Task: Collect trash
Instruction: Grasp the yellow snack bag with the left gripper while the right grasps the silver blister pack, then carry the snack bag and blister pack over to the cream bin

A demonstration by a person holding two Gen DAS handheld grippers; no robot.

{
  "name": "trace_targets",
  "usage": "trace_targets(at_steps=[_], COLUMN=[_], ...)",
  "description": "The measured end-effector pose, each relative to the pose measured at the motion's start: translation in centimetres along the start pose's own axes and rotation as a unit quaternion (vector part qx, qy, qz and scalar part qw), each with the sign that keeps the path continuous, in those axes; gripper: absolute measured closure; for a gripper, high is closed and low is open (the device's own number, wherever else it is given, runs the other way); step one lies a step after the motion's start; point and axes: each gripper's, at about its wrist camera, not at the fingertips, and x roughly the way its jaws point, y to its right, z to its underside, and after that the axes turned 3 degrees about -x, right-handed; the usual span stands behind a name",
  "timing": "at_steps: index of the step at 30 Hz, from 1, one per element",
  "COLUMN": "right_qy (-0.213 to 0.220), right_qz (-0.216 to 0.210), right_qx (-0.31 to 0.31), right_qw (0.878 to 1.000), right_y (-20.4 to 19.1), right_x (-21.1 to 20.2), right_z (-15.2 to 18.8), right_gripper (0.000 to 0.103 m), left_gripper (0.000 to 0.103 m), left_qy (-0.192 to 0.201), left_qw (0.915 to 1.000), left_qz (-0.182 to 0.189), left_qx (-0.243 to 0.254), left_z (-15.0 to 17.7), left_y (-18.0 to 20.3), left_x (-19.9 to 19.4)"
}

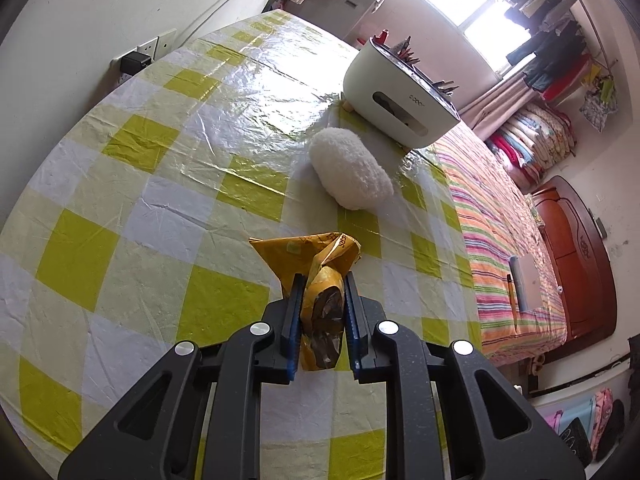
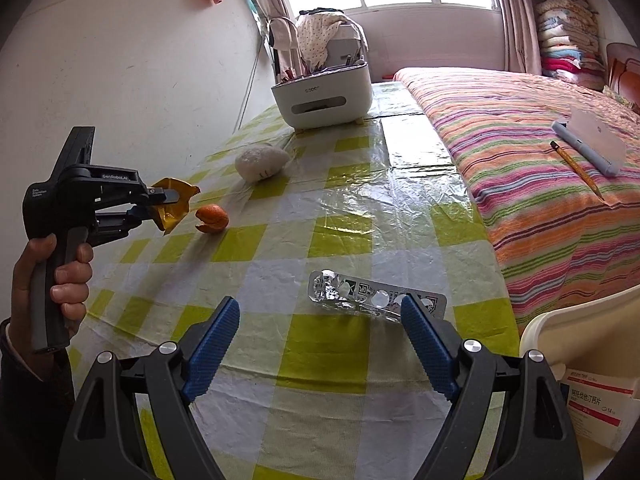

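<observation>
While my left gripper [image 1: 320, 280] is clamping the wrapper [image 1: 308, 252], I am steering the right gripper's [image 2: 320, 308] open jaws onto the blister pack [image 2: 372, 298].

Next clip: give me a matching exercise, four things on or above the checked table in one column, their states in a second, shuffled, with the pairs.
Things:
1. yellow wrapper
2. orange peel
3. blister pack
4. white plush toy

States:
A. lies flat on the tablecloth, just ahead of the open right claw
B. clamped in the left claw, lifted off the table
C. rests near the white organizer box
D. lies on the table just beyond the left claw in the right wrist view

Pairs: 1-B, 2-D, 3-A, 4-C
</observation>
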Motion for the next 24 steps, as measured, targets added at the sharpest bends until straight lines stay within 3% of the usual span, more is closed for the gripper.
trace_targets(at_steps=[3, 9, 14, 18, 21, 23, 24], right_qy=[-0.011, -0.02, -0.089, -0.142, -0.153, -0.153, -0.153], right_qz=[-0.005, 0.034, 0.012, -0.02, -0.029, -0.035, -0.045], right_qx=[-0.047, -0.151, -0.19, -0.179, -0.168, -0.157, -0.148], right_qw=[0.999, 0.988, 0.978, 0.973, 0.974, 0.975, 0.976], right_y=[-1.0, -2.1, -0.7, 1.3, 2.4, 2.8, 2.9], right_x=[0.6, 1.4, 4.0, 6.0, 6.1, 5.7, 5.5], right_z=[-0.3, -1.2, -2.0, -2.5, -2.9, -3.0, -3.0], right_gripper=[0.023, 0.023, 0.023, 0.024, 0.043, 0.075, 0.077], left_gripper=[0.085, 0.083, 0.083, 0.083, 0.083, 0.083, 0.083], left_qy=[0.004, 0.009, 0.006, 0.008, 0.016, 0.02, 0.021], left_qw=[0.9998, 0.9985, 0.998, 0.9978, 0.9974, 0.9971, 0.9971], left_qz=[-0.007, -0.016, -0.015, -0.013, -0.012, -0.01, -0.008], left_qx=[0.019, 0.051, 0.061, 0.065, 0.07, 0.073, 0.073], left_z=[0.7, 1.7, 2.1, 2.1, 2.2, 2.3, 2.4], left_y=[0.7, 2.0, 2.6, 2.8, 3.0, 3.2, 3.3], left_x=[-0.4, -0.7, -0.7, -0.9, -1.4, -1.7, -1.8])
